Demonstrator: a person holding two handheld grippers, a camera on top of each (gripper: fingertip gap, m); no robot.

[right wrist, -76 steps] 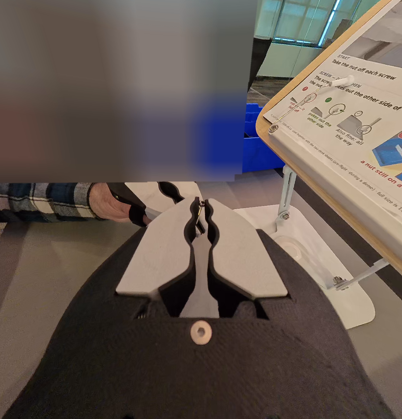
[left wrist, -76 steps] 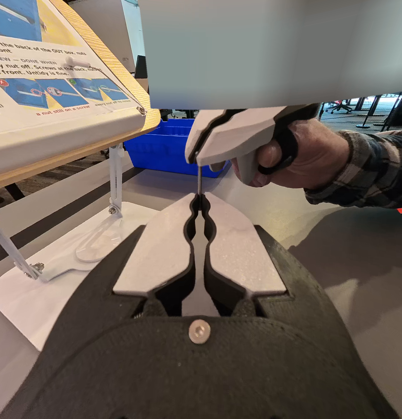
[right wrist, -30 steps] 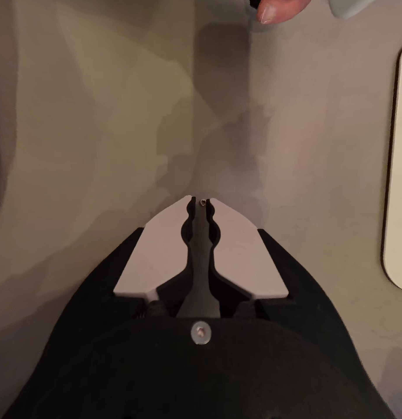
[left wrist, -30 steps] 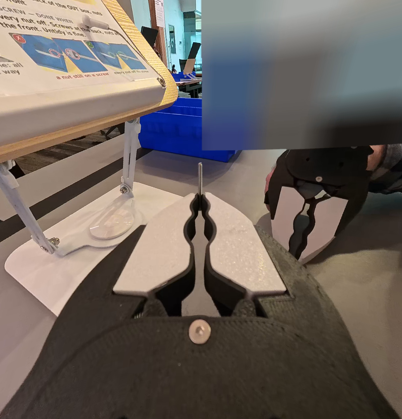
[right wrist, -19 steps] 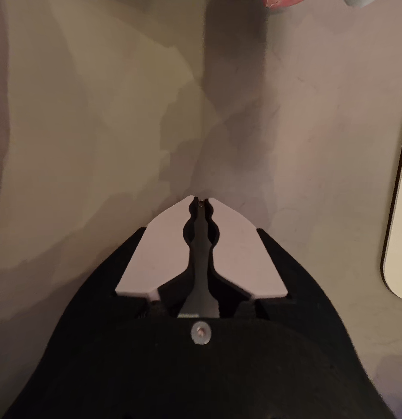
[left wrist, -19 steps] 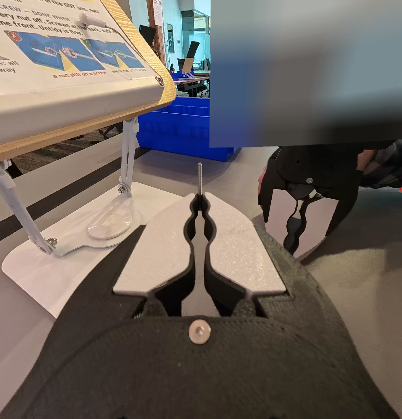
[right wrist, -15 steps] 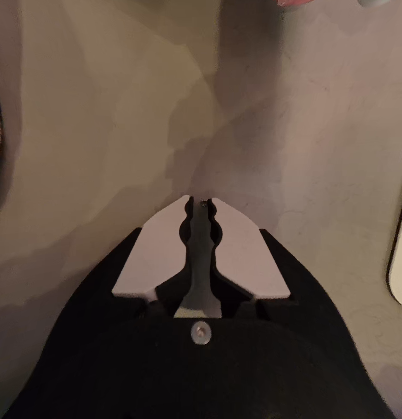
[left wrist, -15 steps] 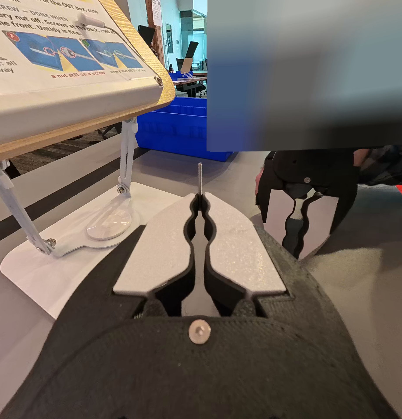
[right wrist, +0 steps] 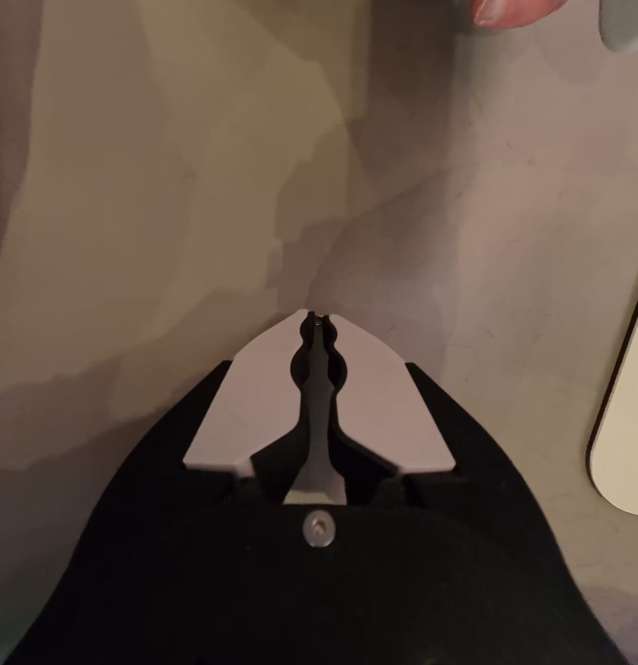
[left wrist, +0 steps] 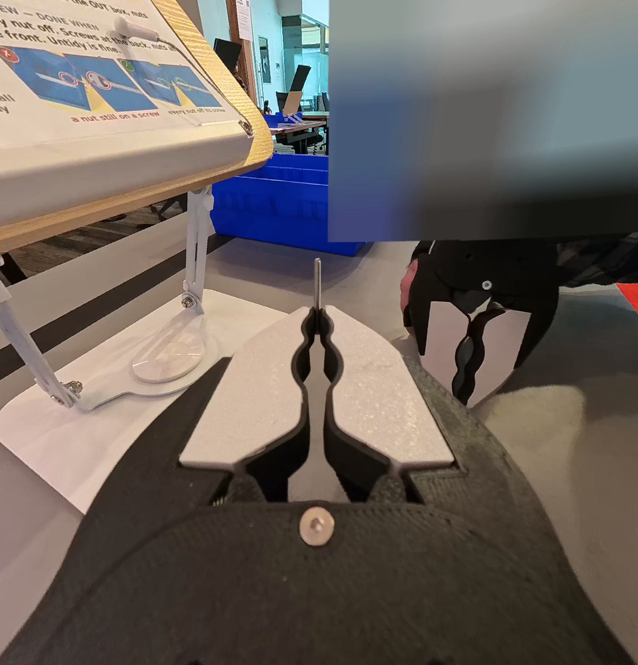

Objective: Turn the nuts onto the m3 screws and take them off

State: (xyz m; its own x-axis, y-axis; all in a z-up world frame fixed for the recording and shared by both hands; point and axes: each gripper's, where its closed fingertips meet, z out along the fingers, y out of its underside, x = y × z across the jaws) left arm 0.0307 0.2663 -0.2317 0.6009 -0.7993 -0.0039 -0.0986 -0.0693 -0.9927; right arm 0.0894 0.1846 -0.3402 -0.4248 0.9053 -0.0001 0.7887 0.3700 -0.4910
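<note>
Screw (left wrist: 317, 284), thin metal, upright at frame centre, clamped at its base by left gripper (left wrist: 317, 316), right gripper (right wrist: 318, 318) closed on tiny nut (right wrist: 318, 322) over grey table (right wrist: 202, 180), blue bin (left wrist: 274, 201) behind, white stand base (left wrist: 76, 431) lower left.

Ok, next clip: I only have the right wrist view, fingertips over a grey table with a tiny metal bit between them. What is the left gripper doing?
Observer: The left gripper is shut on a thin metal screw that sticks straight out past its tips.
Operator: How does my gripper sit?
Observer: The left wrist view shows the right gripper pointing steeply down, tips at the grey table; contact I cannot tell.
Operator: Anything beyond?
Observer: A blue bin stands on the table behind the screw.
</note>
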